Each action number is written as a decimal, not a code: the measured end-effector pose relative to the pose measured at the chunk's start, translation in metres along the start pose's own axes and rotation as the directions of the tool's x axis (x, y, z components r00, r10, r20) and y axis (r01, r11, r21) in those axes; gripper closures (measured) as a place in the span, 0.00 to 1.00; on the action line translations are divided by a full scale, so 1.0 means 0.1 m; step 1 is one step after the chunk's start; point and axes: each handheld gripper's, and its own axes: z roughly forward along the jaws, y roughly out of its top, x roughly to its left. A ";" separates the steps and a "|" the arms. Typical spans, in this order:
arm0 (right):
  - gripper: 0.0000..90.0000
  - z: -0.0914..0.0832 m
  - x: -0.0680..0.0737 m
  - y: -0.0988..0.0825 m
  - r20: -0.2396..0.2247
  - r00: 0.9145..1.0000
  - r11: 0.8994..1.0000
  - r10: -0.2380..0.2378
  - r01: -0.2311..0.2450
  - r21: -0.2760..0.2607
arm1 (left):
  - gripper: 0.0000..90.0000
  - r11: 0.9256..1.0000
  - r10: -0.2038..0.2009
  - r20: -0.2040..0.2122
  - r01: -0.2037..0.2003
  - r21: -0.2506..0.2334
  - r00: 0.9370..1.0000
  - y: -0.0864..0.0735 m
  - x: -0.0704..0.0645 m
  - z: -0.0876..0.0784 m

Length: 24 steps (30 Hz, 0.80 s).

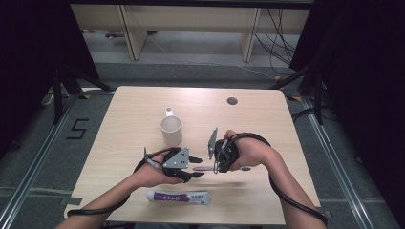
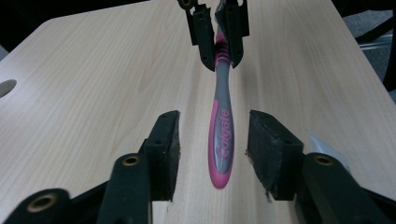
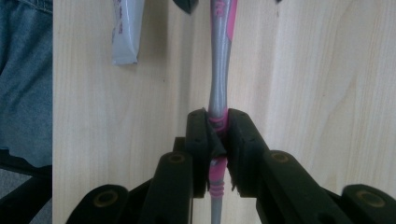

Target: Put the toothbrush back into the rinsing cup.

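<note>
Tongs status: R gripper (image 3: 217, 140) clamping toothbrush (image 2: 221, 135) at neck; L gripper (image 2: 212, 154) jaws apart, straddling handle end w/o contact. Brush axis running left-right above table (image 1: 267, 124), pointing at L gripper.

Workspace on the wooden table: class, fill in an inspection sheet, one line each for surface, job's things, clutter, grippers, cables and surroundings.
Surface: pale wooden table, round hole near its far edge.
Job's things: pink and grey toothbrush, held level above the table.
Clutter: white mug behind the hands; toothpaste tube lying near the front edge.
Grippers: right gripper shut on the toothbrush's neck; left gripper open, pads either side of the handle end, not touching.
Cables: a black cable trails from each gripper along the forearm; loose cables on the floor beyond.
Surroundings: grey floor, a taped 5, wooden furniture legs behind.
</note>
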 end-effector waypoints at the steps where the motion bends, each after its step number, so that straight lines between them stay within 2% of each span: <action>1: 0.88 0.00 -0.03 0.02 0.007 0.999 0.999 -0.043 0.043 -0.010 | 0.62 1.000 0.007 0.005 -0.007 0.008 1.000 0.00 0.01 0.00; 2: 0.88 0.00 0.00 0.02 -0.002 1.000 1.000 -0.012 0.012 -0.006 | 0.63 1.000 0.001 0.003 -0.001 -0.004 1.000 -0.01 0.00 0.02; 3: 0.89 0.00 -0.01 0.03 -0.004 1.000 1.000 -0.022 0.022 -0.013 | 0.65 1.000 0.006 0.008 -0.006 -0.001 1.000 -0.01 0.00 0.02; 5: 0.89 -0.01 0.00 0.04 -0.014 1.000 1.000 -0.003 0.002 -0.008 | 0.67 1.000 0.016 0.018 -0.016 0.011 1.000 -0.01 0.00 0.03; 6: 0.88 0.00 -0.02 0.05 -0.004 0.999 0.999 -0.035 0.035 -0.018 | 0.69 1.000 0.019 0.021 -0.019 0.011 1.000 -0.01 0.00 0.03; 8: 0.89 0.00 -0.01 0.07 -0.012 1.000 1.000 -0.016 0.016 -0.015 | 0.73 1.000 0.014 0.032 -0.014 0.003 0.999 -0.01 0.00 0.06; 10: 0.89 0.00 -0.01 0.10 -0.009 1.000 1.000 -0.024 0.024 -0.013 | 0.76 1.000 0.022 0.043 -0.023 0.010 0.999 -0.01 0.00 0.07; 11: 0.89 0.00 -0.03 0.11 -0.009 0.998 0.998 -0.056 0.055 -0.016 | 0.77 1.000 0.025 0.046 -0.025 0.011 0.999 0.00 0.00 0.07; 12: 0.88 0.00 -0.01 0.13 -0.005 0.999 0.999 -0.039 0.039 -0.012 | 0.78 1.000 0.027 0.044 -0.027 0.012 0.999 0.00 0.00 0.07; 14: 0.89 0.00 -0.02 0.15 -0.015 0.998 0.998 -0.058 0.058 -0.014 | 0.80 0.999 0.036 0.044 -0.037 0.012 0.998 0.00 0.00 0.08; 15: 0.89 0.00 -0.02 0.15 -0.011 0.999 0.998 -0.052 0.051 -0.019 | 0.81 0.999 0.029 0.042 -0.030 0.013 0.999 0.01 -0.01 0.08; 17: 0.89 0.01 -0.04 0.17 -0.001 0.996 0.996 -0.084 0.084 -0.035 | 0.82 0.999 0.028 0.037 -0.029 0.016 0.999 0.00 -0.02 0.09; 19: 0.89 0.00 -0.02 0.18 -0.009 0.998 0.998 -0.065 0.065 -0.023 | 0.85 0.998 0.044 0.033 -0.045 0.034 0.999 0.00 0.00 0.08; 20: 0.89 0.00 -0.02 0.18 -0.008 0.997 0.997 -0.077 0.077 -0.019 | 0.85 0.999 0.038 0.032 -0.039 0.028 0.999 0.00 -0.01 0.08; 22: 0.89 -0.01 -0.01 0.18 -0.014 0.998 0.999 -0.053 0.053 -0.011 | 0.85 0.999 0.040 0.033 -0.040 0.029 0.999 0.00 -0.01 0.08; 24: 0.89 -0.01 -0.01 0.19 -0.014 0.998 0.998 -0.058 0.058 -0.010 | 0.86 0.999 0.039 0.036 -0.040 0.032 0.999 -0.01 -0.01 0.08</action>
